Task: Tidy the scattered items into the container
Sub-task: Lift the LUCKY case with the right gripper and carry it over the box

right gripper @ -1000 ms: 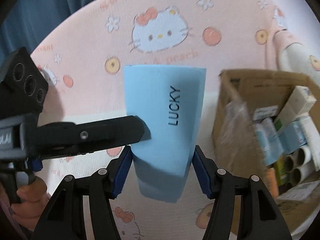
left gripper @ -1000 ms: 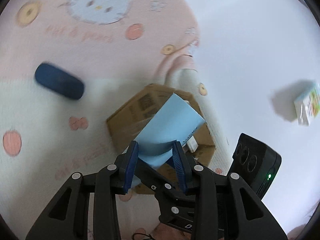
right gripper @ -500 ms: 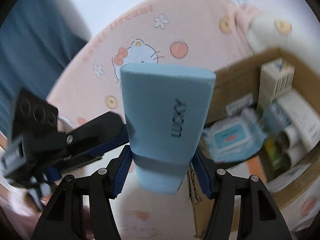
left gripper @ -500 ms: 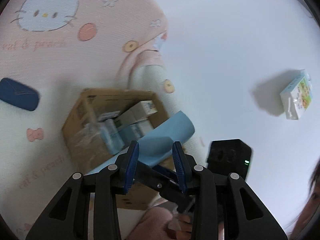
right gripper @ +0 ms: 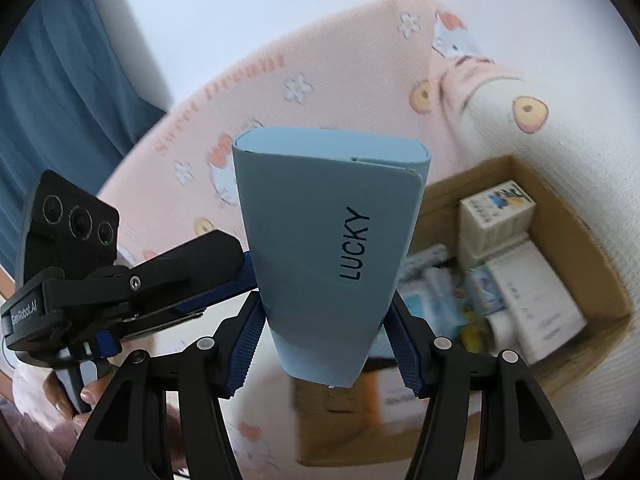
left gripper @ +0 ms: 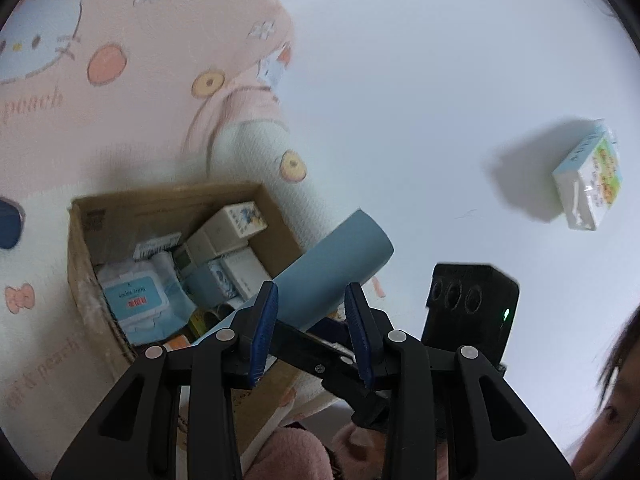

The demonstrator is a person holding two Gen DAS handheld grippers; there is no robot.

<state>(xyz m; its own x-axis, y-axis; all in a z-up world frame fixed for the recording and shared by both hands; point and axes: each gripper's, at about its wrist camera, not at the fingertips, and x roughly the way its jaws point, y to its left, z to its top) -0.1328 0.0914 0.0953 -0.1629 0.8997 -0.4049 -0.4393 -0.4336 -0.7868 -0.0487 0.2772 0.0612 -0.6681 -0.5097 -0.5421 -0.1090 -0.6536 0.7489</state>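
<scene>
A light blue case marked "LUCKY" (right gripper: 328,240) is held in the air by both grippers. My right gripper (right gripper: 325,312) is shut on its near end, pads against both sides. My left gripper (left gripper: 311,296) is shut across the same case (left gripper: 336,264), and in the right wrist view it comes in from the left (right gripper: 224,276). The case hangs over the near right corner of an open cardboard box (left gripper: 80,240) (right gripper: 580,240). The box holds a wipes pack (left gripper: 136,300), small cartons and rolls.
The box sits on a pink cartoon-cat blanket (left gripper: 120,60). A tissue packet (left gripper: 588,184) lies on the white surface at right. A dark blue pouch (left gripper: 8,224) shows at the left edge. A blue curtain (right gripper: 60,60) hangs behind. A person's head (left gripper: 612,380) is at lower right.
Both grippers have carried the blue case sideways from beside the box to over its corner. The box's open inside has come into view; the dark pouch has slid to the frame's edge.
</scene>
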